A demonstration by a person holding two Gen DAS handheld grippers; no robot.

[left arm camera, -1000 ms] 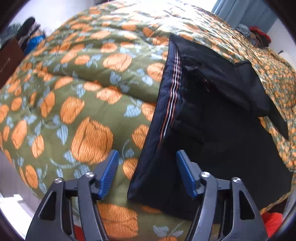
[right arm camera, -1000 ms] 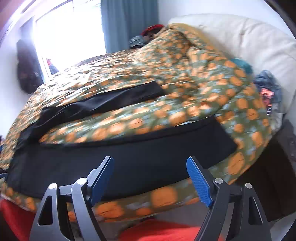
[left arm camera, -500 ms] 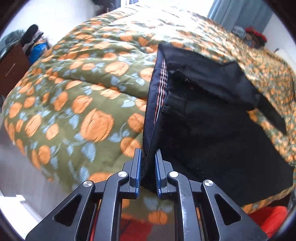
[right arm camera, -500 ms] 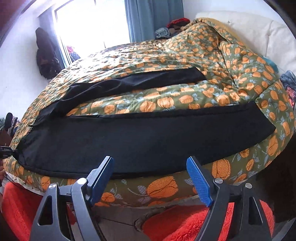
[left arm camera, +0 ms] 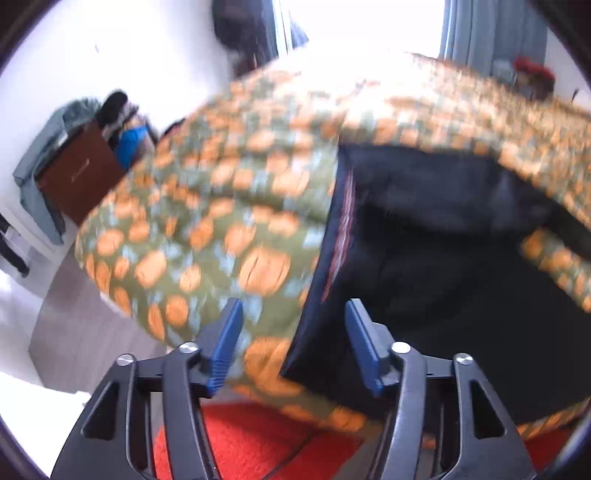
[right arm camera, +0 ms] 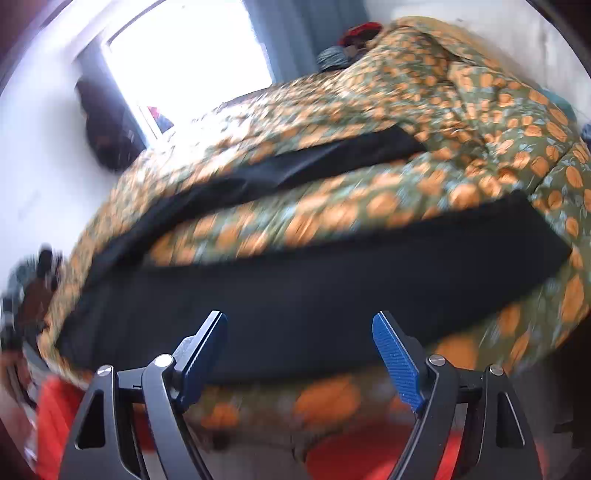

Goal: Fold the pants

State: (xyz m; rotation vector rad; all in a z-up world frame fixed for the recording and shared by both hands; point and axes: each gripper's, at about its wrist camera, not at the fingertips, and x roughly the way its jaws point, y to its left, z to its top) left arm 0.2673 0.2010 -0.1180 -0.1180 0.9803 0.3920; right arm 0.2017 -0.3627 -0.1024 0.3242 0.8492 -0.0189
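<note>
I see black pants (left arm camera: 443,266) lying flat on a bed with a green blanket (left arm camera: 221,206) that has orange shapes on it. In the left wrist view, my left tool (left arm camera: 291,343) is over the near edge of the bed, and its jaws are opening. The waist corner of the pants is seen between the two blue pads (left arm camera: 227,343), but the pads do not press on it, so the tool holds nothing. The waistband has thin stripes on its inside and runs from near to far along the left side of the pants. A fold of the blanket lies over the far right part of the pants. This picture is blurry. A red rug (left arm camera: 251,439) lies on the floor under the tool, and a brown cabinet (left arm camera: 77,170) stands far off on the left with clothes piled on it. In the right wrist view, my right tool (right arm camera: 299,350) has its jaws wide apart and is holding nothing. It hangs near the edge of the bed, in front of one long pant leg (right arm camera: 314,295) that runs from left to right across the near side. The other leg (right arm camera: 314,162) lies farther back, and a strip of blanket shows between the two legs. A bright window (right arm camera: 192,55) and a curtain (right arm camera: 314,29) are at the far side of the room.
</note>
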